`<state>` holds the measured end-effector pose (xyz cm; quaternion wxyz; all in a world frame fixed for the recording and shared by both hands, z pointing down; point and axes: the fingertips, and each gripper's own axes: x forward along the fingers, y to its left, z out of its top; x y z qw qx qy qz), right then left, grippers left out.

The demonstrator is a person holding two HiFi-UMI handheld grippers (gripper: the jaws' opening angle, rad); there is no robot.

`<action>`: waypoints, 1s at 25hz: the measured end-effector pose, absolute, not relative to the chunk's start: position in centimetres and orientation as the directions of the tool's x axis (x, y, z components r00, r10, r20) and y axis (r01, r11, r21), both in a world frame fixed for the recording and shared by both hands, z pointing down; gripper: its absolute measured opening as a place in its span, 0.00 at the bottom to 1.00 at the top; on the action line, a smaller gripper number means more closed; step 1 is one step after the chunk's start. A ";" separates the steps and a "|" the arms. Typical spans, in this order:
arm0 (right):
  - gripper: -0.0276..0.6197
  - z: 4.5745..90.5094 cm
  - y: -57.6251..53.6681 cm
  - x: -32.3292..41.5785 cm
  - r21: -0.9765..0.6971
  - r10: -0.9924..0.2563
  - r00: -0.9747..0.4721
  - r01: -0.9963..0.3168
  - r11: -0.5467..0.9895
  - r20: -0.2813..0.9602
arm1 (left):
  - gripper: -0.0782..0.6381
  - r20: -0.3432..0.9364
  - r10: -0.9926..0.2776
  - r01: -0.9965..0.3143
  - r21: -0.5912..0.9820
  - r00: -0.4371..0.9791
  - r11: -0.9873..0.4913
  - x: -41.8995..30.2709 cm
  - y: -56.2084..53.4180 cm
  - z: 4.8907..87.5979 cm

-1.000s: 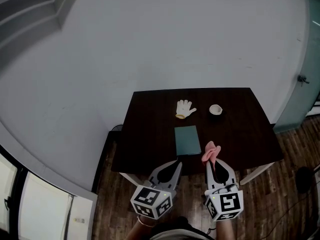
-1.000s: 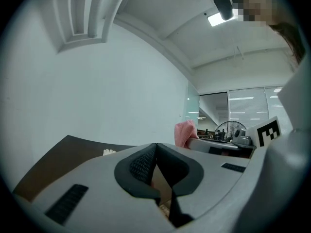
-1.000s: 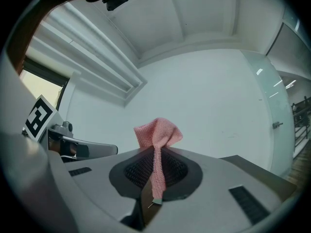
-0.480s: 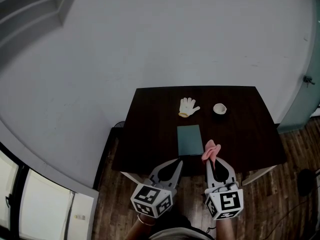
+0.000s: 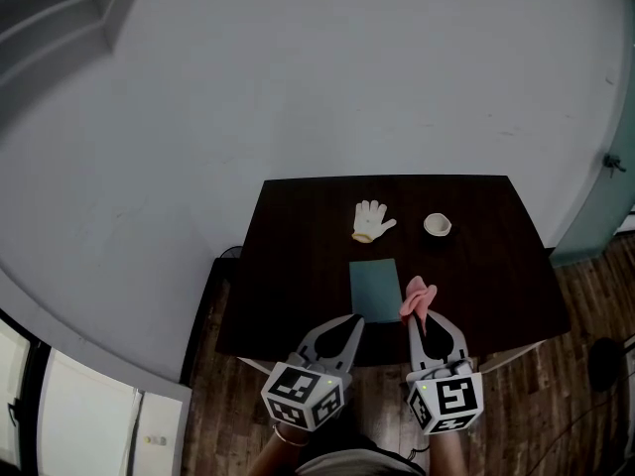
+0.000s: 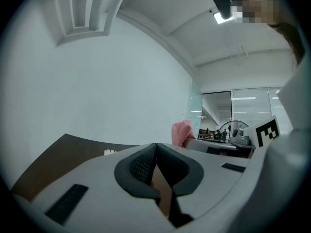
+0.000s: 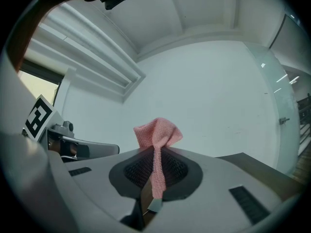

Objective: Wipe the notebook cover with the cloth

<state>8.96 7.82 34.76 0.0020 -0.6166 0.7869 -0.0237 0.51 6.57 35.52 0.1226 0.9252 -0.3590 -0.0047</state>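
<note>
A teal notebook (image 5: 375,289) lies flat near the front middle of a dark table (image 5: 298,266). My right gripper (image 5: 425,317) is shut on a pink cloth (image 5: 417,297), which sticks up past its tips just right of the notebook's near corner. In the right gripper view the pink cloth (image 7: 156,144) is pinched between the pads and stands up in a fold. My left gripper (image 5: 346,327) is shut with nothing in it, held at the table's front edge below the notebook. The left gripper view shows its pads (image 6: 142,165) pressed together and the cloth (image 6: 181,132) beyond.
A white glove (image 5: 370,220) lies at the back middle of the table and a small white bowl (image 5: 436,225) at the back right. Wooden floor surrounds the table, a grey wall (image 5: 298,87) stands behind it, and a glass door (image 5: 620,167) is at the far right.
The view has shifted slightly, so the table sits a little lower and further left in the picture. Both grippers keep their places near the front edge, the cloth still held.
</note>
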 end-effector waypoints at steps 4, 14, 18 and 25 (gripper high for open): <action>0.10 35.0 5.3 8.5 -0.036 -0.970 -0.241 -0.970 0.240 0.040 | 0.13 0.083 -0.655 -0.654 0.238 0.751 -0.718 0.4 4.0 35.7; 0.10 36.4 -1.5 7.3 -0.003 -0.968 -0.233 -0.972 0.233 0.089 | 0.13 0.121 -0.620 -0.627 0.267 0.775 -0.732 -0.4 -2.4 37.9; 0.11 37.3 -4.2 6.6 0.028 -0.967 -0.225 -0.973 0.230 0.122 | 0.13 0.143 -0.595 -0.609 0.285 0.791 -0.741 -1.0 -4.9 39.4; 0.11 39.0 -8.6 5.3 0.093 -0.960 -0.206 -0.970 0.226 0.191 | 0.13 0.193 -0.541 -0.575 0.298 0.818 -0.762 -2.0 -8.4 42.6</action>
